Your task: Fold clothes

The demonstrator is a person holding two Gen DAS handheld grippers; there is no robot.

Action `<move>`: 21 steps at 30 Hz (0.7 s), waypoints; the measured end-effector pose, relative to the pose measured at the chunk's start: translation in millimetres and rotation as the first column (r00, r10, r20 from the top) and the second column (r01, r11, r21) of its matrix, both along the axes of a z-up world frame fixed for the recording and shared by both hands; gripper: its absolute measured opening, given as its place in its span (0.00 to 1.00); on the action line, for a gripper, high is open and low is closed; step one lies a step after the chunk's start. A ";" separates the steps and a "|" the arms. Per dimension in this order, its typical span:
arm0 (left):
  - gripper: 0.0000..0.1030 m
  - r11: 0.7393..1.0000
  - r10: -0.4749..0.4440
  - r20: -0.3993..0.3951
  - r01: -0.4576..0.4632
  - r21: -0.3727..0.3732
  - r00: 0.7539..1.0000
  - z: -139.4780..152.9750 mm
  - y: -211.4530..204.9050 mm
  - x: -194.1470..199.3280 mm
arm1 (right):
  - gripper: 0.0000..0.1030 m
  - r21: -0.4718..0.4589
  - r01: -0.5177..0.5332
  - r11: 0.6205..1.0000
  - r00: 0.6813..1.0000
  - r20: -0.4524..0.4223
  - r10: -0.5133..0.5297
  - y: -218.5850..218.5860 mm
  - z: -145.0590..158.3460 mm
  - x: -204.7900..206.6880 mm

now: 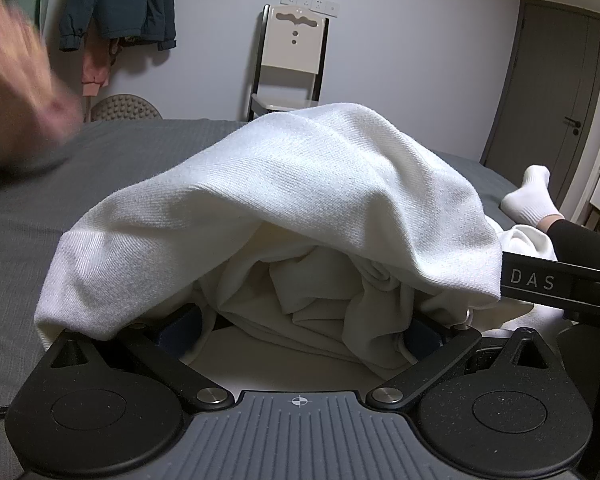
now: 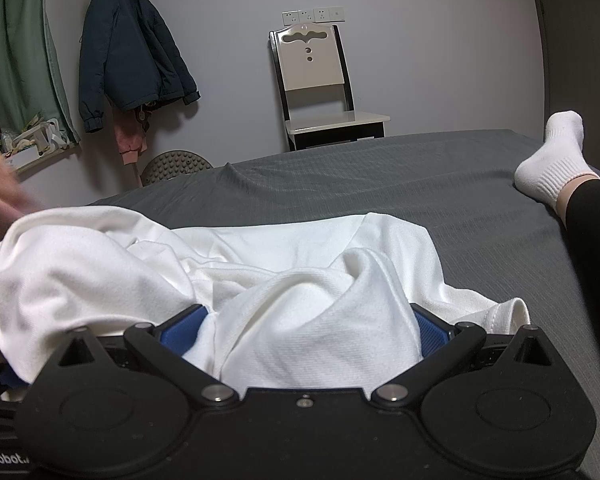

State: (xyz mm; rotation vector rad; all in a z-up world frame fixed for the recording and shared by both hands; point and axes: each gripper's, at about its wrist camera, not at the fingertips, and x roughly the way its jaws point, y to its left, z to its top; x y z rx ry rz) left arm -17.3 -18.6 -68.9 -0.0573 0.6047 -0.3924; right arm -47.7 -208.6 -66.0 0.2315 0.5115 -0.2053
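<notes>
Two grippers lie low on the grey bed (image 2: pixel 340 184), both half buried in one white garment (image 2: pixel 284 280). The left gripper (image 1: pixel 300 332) has its jaws spread wide, and a big fold of the cloth arches over them like a hood, with crumpled layers bunched in the gap beneath. The right gripper (image 2: pixel 312 332) is spread too; its blue pads (image 2: pixel 428 332) stand apart with a thick ridge of fabric lying loose between them, not pinched. In the left view the right gripper's black body, lettered DAS, pokes in from the right edge, touching the garment's hem.

Beyond the jaws the garment spreads flat toward the far side, its near part heaped and wrinkled. A blurred hand (image 1: pixel 16 92) hovers at the far left above the bed. On the right a leg in black with a white sock (image 2: pixel 556 160) rests on the cover, apart from the cloth. Against the far wall stands a chair (image 2: pixel 320 88), with a dark jacket (image 2: pixel 128 64) hanging to its left.
</notes>
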 end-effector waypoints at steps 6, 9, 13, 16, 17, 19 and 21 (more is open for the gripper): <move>1.00 1.000 0.000 0.000 0.000 -0.001 1.000 0.1 0.6 0.2 | 1.00 0.000 0.000 1.000 1.000 0.000 0.000 -0.2 0.5 0.1; 1.00 1.000 0.000 0.000 0.000 -0.001 1.000 0.2 1.3 0.3 | 1.00 0.000 0.000 1.000 1.000 0.000 0.000 -0.1 1.2 0.2; 1.00 1.000 -0.001 -0.001 0.001 -0.002 1.000 0.6 2.1 0.9 | 1.00 0.000 0.000 1.000 1.000 0.000 0.000 0.3 1.8 0.4; 1.00 1.000 -0.002 -0.001 0.002 -0.002 1.000 0.7 2.6 1.0 | 1.00 0.000 0.000 1.000 1.000 0.000 0.000 0.3 1.7 0.1; 1.00 1.000 -0.002 -0.001 0.002 -0.002 1.000 0.7 2.8 1.1 | 1.00 0.000 0.000 1.000 1.000 0.000 0.000 0.4 1.8 0.2; 1.00 1.000 -0.002 -0.002 0.002 -0.003 1.000 1.0 3.1 1.5 | 1.00 0.000 0.000 1.000 1.000 0.000 0.000 0.5 1.9 0.2; 1.00 1.000 -0.002 0.000 0.002 -0.003 1.000 0.3 3.4 0.4 | 1.00 0.000 0.000 1.000 1.000 0.001 0.000 0.9 1.1 -0.4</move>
